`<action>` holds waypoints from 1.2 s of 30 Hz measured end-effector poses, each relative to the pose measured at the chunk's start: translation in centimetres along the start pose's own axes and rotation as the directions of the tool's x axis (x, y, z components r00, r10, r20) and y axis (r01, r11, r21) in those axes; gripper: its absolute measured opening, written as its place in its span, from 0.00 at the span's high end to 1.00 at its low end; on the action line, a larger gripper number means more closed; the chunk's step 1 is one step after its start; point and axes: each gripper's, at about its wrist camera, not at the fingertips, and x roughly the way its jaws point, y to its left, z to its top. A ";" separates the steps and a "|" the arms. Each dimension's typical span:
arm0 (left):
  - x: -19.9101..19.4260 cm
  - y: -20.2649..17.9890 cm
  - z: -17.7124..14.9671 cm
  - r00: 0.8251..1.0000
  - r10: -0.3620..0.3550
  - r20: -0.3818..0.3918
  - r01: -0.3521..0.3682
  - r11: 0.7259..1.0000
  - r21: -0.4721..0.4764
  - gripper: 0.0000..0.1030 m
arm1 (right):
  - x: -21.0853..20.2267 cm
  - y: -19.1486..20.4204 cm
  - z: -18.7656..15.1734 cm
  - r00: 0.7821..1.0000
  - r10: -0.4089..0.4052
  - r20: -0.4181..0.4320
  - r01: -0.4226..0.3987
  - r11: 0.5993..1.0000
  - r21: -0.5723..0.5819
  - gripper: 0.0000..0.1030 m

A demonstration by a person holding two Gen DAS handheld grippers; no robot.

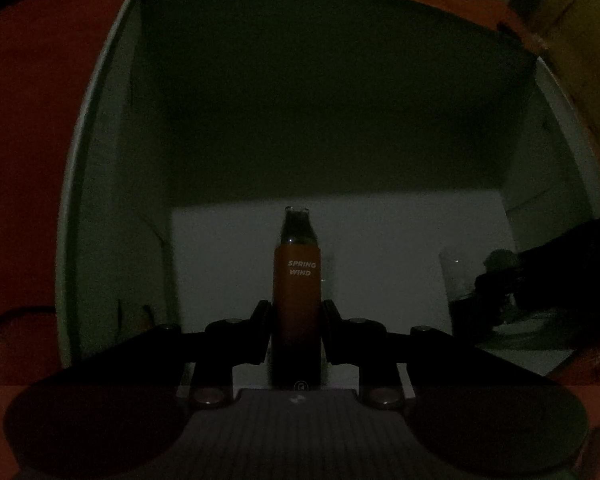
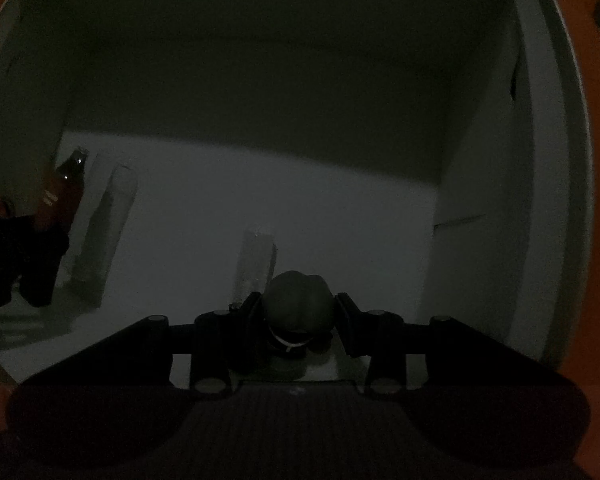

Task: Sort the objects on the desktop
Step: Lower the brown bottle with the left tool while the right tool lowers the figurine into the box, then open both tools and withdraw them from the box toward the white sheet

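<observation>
Your left claw (image 1: 296,328) is clamped on the orange bottle (image 1: 296,300) marked "SPRING WIND", which hangs upright, cap down, inside the white box (image 1: 100,160), just above its pale floor. Your right claw (image 2: 298,320) grips a dark rounded object (image 2: 298,304) low over the same floor; in this dim light I cannot tell what it is. I'd set each piece fully down before loosening either grip, and keep the bottle clear of the left wall. Mind the clear upright container (image 2: 256,264) just beside the rounded object. The red worktop (image 1: 20,160) surrounds the box.
</observation>
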 end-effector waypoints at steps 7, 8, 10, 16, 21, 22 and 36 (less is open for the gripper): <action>0.1 0.1 0.2 1.000 0.010 -0.009 -0.010 1.000 0.005 0.79 | 0.6 0.2 0.6 1.000 -0.002 0.003 0.002 1.000 0.014 0.58; 0.1 0.0 0.1 1.000 0.012 -0.009 -0.012 1.000 0.008 0.79 | 0.5 0.2 0.6 1.000 -0.001 0.003 0.001 1.000 0.014 0.58; 0.2 0.1 0.2 1.000 0.011 -0.016 -0.011 1.000 0.009 0.78 | 0.4 0.2 0.7 1.000 0.006 0.003 -0.007 1.000 0.016 0.51; 0.0 0.3 0.4 1.000 0.000 -0.023 0.000 1.000 -0.004 0.73 | 0.1 0.2 0.7 1.000 0.017 0.007 -0.017 1.000 0.014 0.46; -0.1 0.2 0.4 1.000 0.003 -0.013 -0.003 1.000 -0.001 0.70 | 0.5 0.7 0.8 1.000 0.020 0.014 -0.020 1.000 0.014 0.45; -0.2 0.1 0.4 1.000 0.004 -0.012 -0.004 1.000 0.002 0.70 | 0.6 0.7 0.8 1.000 0.020 0.016 -0.021 1.000 0.014 0.45; -0.4 -0.3 0.4 1.000 -0.018 0.011 0.018 1.000 -0.012 0.67 | -1.7 0.8 0.5 0.994 0.067 0.087 -0.074 0.995 0.073 0.43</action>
